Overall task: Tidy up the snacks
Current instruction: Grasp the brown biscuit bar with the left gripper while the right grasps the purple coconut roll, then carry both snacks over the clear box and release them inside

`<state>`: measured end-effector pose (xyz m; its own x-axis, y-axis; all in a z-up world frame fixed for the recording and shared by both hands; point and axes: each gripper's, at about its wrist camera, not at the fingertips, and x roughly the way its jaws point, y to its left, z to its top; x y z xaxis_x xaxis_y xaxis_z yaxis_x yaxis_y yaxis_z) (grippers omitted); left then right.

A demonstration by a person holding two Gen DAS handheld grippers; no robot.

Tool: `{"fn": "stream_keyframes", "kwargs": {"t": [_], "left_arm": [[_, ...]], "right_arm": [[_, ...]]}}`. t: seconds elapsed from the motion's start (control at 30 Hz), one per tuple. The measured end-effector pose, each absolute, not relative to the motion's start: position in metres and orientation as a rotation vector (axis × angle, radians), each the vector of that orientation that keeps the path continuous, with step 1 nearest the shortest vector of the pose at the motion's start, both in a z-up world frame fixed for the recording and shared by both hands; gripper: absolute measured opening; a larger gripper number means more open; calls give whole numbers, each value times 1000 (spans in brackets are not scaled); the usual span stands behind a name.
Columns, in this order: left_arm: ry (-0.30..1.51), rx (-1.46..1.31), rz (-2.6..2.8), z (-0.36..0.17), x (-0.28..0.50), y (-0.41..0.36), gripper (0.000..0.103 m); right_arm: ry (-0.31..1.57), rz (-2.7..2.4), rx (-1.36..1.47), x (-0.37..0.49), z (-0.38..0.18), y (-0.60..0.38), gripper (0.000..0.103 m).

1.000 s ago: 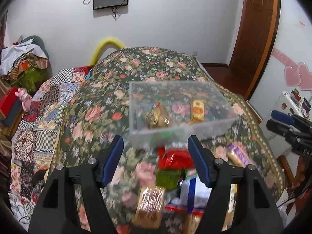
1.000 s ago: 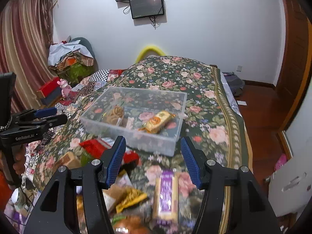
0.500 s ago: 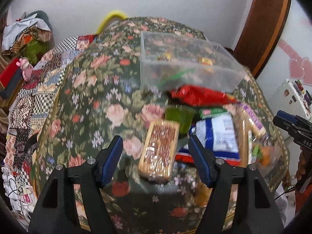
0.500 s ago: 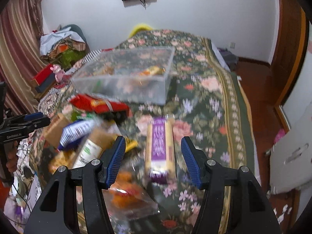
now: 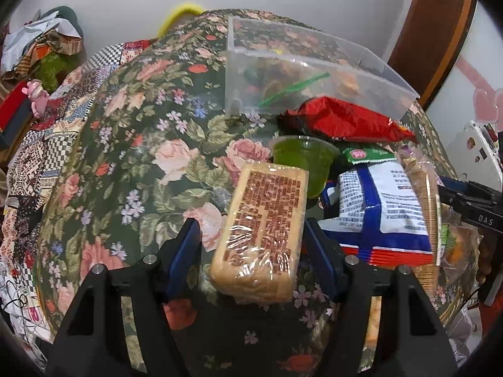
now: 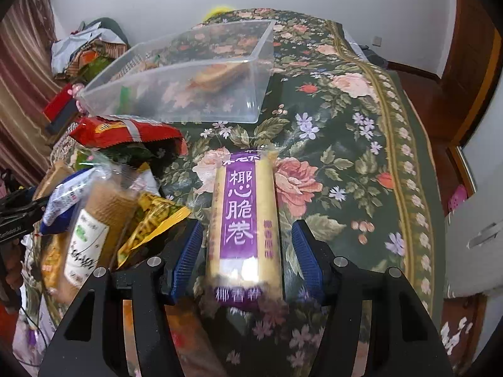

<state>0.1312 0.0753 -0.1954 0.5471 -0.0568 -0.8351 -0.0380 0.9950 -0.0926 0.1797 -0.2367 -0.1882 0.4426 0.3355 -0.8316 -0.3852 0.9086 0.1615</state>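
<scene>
A beige cracker packet (image 5: 267,220) with brown print lies on the floral cloth between the jaws of my left gripper (image 5: 253,242). The jaws are closing; a gap still shows at the left pad (image 5: 188,245). My right gripper (image 6: 246,248) is open and straddles a purple-labelled wafer roll packet (image 6: 242,216), with space on both sides. Behind both stands a clear plastic box (image 5: 314,72) (image 6: 188,94) holding a few snacks. The right gripper's tips (image 5: 471,207) show at the right edge of the left wrist view.
A heap of snacks lies between the grippers: a red bag (image 5: 342,119) (image 6: 125,132), a green jelly cup (image 5: 301,157), a blue-and-white bag (image 5: 377,207), a yellow packet (image 6: 157,216). The floral cloth (image 6: 361,157) drops off at the right; clothes (image 5: 41,50) are piled beyond the left side.
Both grippers have come down and tilted toward the table. The cracker packet and the purple packet now sit between their jaws. The left jaws have narrowed a little.
</scene>
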Motion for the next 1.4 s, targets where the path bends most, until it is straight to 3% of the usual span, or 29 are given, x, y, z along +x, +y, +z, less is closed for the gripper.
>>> {"fn": "stream_keyframes", "kwargs": {"t": [0.13,0.2,0.23,0.27,0.53,0.87,1.4], "left_arm": [[987,-104,-18,-202,134,76,57],[985,-102,-38,-203,135,74,39],[986,-99,-47,-203,136,72,36],[983,-94,-43,-203,136,70,36],[971,-86,-28,-192,128,68,35],[863,-101,-3,-140,123,78,35],[737,-109,-81,-66,179,46,35]], "right_arm": [[1018,447,-86,180,-194,-231,56],[1009,444,-107,179,-194,-228,51],[1003,440,-116,179,-194,-227,48],[1001,443,-122,179,-194,-226,43],[984,448,-82,176,-187,-234,43],[885,435,-52,162,-146,-249,43],[714,485,-67,183,-84,-226,43]]}}
